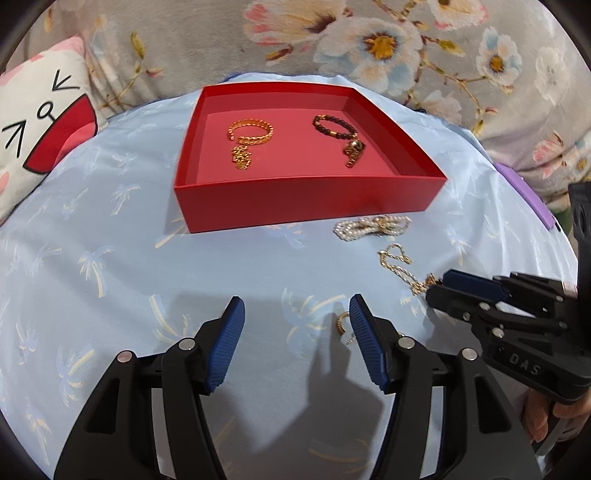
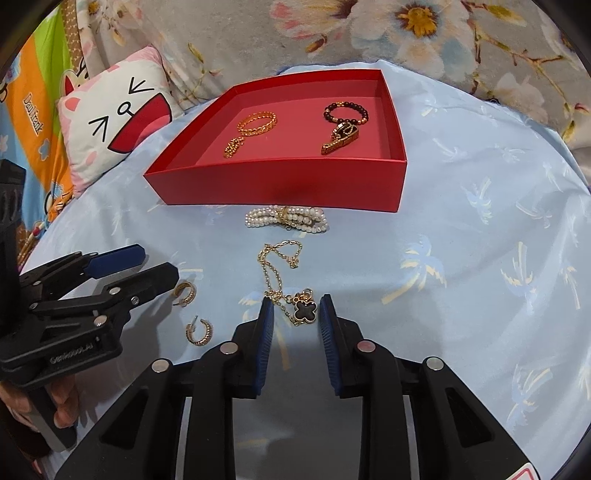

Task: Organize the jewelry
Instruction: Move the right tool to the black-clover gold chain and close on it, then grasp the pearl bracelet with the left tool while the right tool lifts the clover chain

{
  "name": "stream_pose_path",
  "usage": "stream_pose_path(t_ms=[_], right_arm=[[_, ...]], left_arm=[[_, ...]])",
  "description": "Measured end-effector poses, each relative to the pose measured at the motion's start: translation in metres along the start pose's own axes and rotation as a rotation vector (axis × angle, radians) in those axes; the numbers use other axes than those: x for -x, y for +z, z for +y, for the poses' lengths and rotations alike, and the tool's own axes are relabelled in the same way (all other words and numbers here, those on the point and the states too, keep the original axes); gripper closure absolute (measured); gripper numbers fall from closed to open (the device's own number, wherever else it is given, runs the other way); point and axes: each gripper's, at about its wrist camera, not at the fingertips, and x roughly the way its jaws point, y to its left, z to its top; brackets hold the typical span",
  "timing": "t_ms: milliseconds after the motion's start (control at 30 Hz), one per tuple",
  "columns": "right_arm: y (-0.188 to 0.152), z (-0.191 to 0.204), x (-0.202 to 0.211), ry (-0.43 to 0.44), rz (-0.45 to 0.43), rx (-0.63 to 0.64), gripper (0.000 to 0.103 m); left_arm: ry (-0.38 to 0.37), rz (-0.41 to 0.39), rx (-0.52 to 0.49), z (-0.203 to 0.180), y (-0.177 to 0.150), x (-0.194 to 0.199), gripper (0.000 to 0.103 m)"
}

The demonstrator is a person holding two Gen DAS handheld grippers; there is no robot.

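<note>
A red tray (image 1: pixel 306 201) (image 2: pixel 280 184) sits on the light blue cloth and holds a gold bracelet (image 1: pixel 251 131) (image 2: pixel 257 123) and a dark bead bracelet (image 1: pixel 334 125) (image 2: pixel 345 110). A pearl bracelet (image 1: pixel 371 227) (image 2: pixel 288 218) lies just before the tray. A gold chain necklace (image 1: pixel 400 266) (image 2: pixel 279 269) with a black clover pendant (image 2: pixel 304 311) lies nearer. My right gripper (image 2: pixel 296 306) (image 1: pixel 437 291) is open, its fingers either side of the pendant. My left gripper (image 1: pixel 297 310) (image 2: pixel 159 264) is open and empty; a gold hoop earring (image 1: pixel 342 321) (image 2: pixel 184 292) lies by its right finger. A second earring (image 2: pixel 199 334) lies near.
A white cartoon-face pillow (image 1: pixel 40 122) (image 2: pixel 118 118) lies to the left of the tray. Grey floral bedding (image 1: pixel 369 40) (image 2: pixel 406 33) rises behind the cloth. A purple object (image 1: pixel 524 192) shows at the cloth's right edge.
</note>
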Motion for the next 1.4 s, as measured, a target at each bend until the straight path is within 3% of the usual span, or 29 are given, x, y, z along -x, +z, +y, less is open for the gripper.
stream_pose_path(t_ms=[67, 300, 567, 700, 833, 1033, 1267, 1300, 1367, 1400], right_arm=[[0.000, -0.001, 0.000, -0.023, 0.001, 0.000, 0.091], [-0.002, -0.009, 0.002, -0.006, -0.005, -0.028, 0.091], [-0.005, -0.025, 0.015, -0.014, -0.046, -0.088, 0.091], [-0.002, -0.031, 0.023, -0.017, -0.069, -0.100, 0.091], [0.001, -0.038, 0.032, -0.035, -0.083, -0.113, 0.091], [0.012, -0.059, 0.051, -0.067, -0.122, -0.156, 0.091], [0.010, -0.057, 0.038, -0.040, -0.086, -0.133, 0.091], [0.010, -0.056, 0.036, -0.037, -0.083, -0.131, 0.091], [0.010, -0.054, 0.034, -0.033, -0.076, -0.128, 0.091], [0.009, -0.054, 0.033, -0.031, -0.074, -0.128, 0.091]], left_arm=[[-0.016, 0.021, -0.010, -0.004, -0.004, 0.000, 0.045], [-0.022, 0.032, -0.054, -0.014, -0.012, 0.004, 0.045], [-0.015, 0.032, -0.022, -0.009, -0.007, 0.002, 0.045], [-0.038, 0.033, -0.031, -0.014, 0.010, -0.004, 0.045], [-0.024, 0.014, -0.102, -0.031, 0.029, -0.017, 0.045], [-0.042, 0.067, -0.125, -0.042, 0.048, -0.053, 0.045], [-0.025, 0.066, -0.134, -0.051, 0.056, -0.064, 0.047], [-0.022, 0.064, -0.142, -0.052, 0.056, -0.064, 0.049], [-0.028, 0.061, -0.156, -0.055, 0.055, -0.063, 0.065], [-0.027, 0.060, -0.165, -0.056, 0.055, -0.062, 0.067]])
